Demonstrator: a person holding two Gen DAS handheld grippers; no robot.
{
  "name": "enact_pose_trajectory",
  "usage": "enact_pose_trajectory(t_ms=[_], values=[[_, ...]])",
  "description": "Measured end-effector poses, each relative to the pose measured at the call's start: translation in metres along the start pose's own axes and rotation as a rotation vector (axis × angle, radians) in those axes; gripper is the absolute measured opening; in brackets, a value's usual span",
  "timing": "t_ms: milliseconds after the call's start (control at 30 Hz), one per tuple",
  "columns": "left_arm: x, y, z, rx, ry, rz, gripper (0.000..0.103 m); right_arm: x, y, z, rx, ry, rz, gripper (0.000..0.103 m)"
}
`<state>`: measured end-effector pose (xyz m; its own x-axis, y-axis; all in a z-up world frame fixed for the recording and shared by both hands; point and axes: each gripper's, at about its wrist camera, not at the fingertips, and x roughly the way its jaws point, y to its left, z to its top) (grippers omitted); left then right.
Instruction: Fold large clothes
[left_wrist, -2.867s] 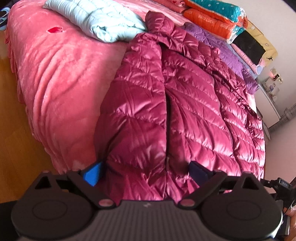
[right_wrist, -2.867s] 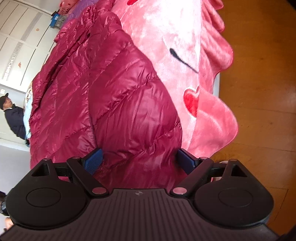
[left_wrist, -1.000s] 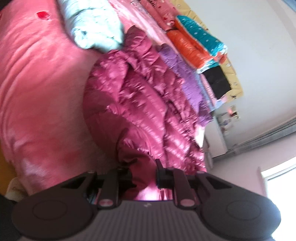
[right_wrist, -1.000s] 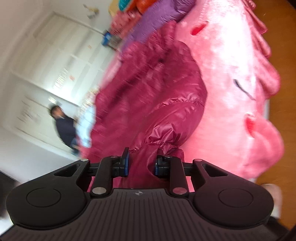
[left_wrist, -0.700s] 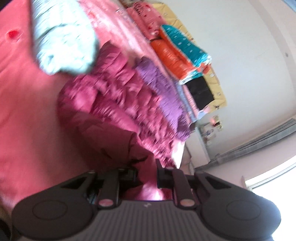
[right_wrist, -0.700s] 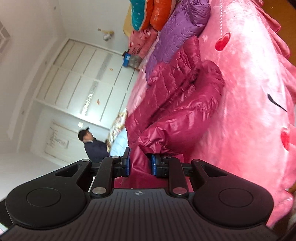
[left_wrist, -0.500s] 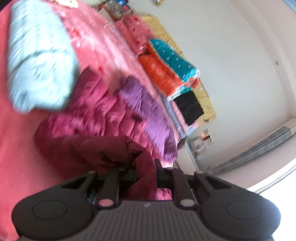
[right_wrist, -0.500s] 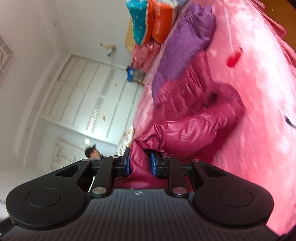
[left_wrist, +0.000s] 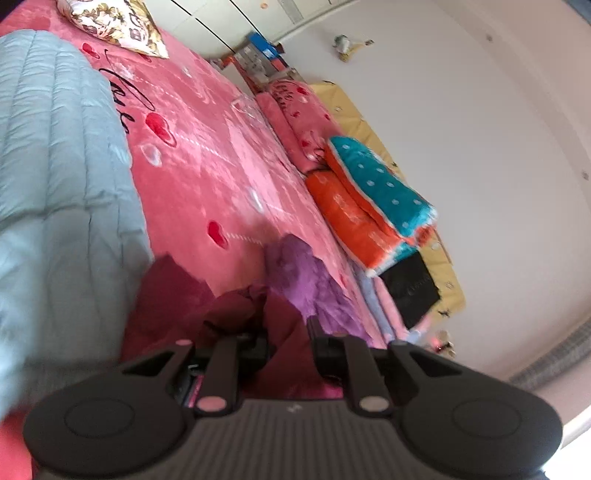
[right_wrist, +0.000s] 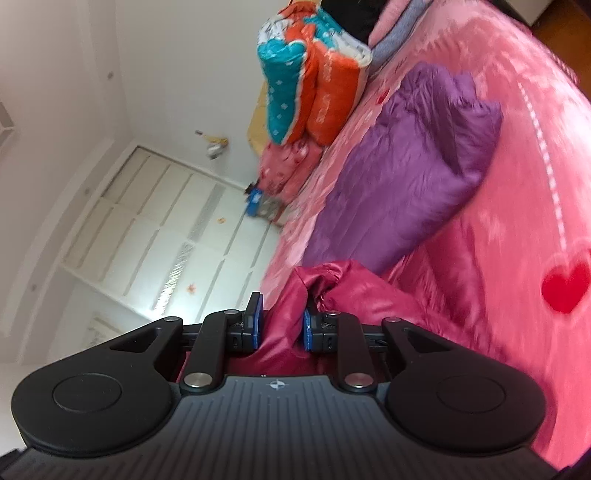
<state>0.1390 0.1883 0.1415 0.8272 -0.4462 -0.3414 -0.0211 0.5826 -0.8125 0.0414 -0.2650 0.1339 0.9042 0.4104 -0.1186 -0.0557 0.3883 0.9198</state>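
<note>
Your left gripper (left_wrist: 286, 341) is clamped on a bunch of the maroon down jacket (left_wrist: 173, 306), and your right gripper (right_wrist: 279, 328) pinches another part of it between the blue pads (right_wrist: 254, 326). The jacket hangs just in front of both, over the pink bed cover (left_wrist: 207, 173); its long axis is probably hidden below. Beyond lie the purple jacket (right_wrist: 402, 166) and the folded blankets (right_wrist: 314, 77).

Bright daylight with strong fisheye curvature at the edges. Motion blur softens both views. Glare whitens the wardrobe doors (right_wrist: 177, 236).
</note>
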Motion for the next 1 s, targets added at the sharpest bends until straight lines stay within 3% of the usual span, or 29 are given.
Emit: enact_pose_trajectory(t_ms=[300,433,467,500,567,600,633,700,800,900,1000], values=[[0.071,0.026,0.019,0.03,-0.002,0.124,0.015,0.064,-0.046,0.03,-0.085,-0.035,-0.172,0.026],[0.078,0.032,0.02,0.036,0.008,0.131,0.025,0.079,-0.061,0.028,-0.121,-0.018,-0.256,0.03],[0.077,0.033,0.02,0.038,0.01,0.128,0.029,0.08,-0.063,0.028,-0.122,-0.016,-0.268,0.036],[0.074,0.032,0.021,0.042,0.008,0.121,0.039,0.079,-0.065,0.026,-0.119,-0.017,-0.273,0.042],[0.067,0.028,0.023,0.062,-0.021,0.116,0.061,0.079,-0.067,0.025,-0.113,-0.034,-0.286,0.095],[0.059,0.025,0.025,0.08,-0.051,0.114,0.075,0.076,-0.067,0.025,-0.111,-0.054,-0.299,0.103],[0.053,0.022,0.027,0.097,-0.078,0.113,0.083,0.073,-0.066,0.026,-0.114,-0.075,-0.309,0.103],[0.037,0.016,0.033,0.135,-0.137,0.134,0.089,0.065,-0.065,0.029,-0.114,-0.094,-0.318,0.103],[0.009,0.009,0.036,0.17,-0.175,0.159,0.09,0.05,-0.065,0.032,-0.108,-0.127,-0.338,0.103],[-0.017,0.006,0.022,0.199,-0.147,0.172,0.09,0.027,-0.062,0.027,-0.114,-0.174,-0.346,0.103],[-0.035,0.011,-0.01,0.2,-0.06,0.188,0.09,0.003,-0.063,0.017,-0.094,-0.203,-0.332,0.103]])
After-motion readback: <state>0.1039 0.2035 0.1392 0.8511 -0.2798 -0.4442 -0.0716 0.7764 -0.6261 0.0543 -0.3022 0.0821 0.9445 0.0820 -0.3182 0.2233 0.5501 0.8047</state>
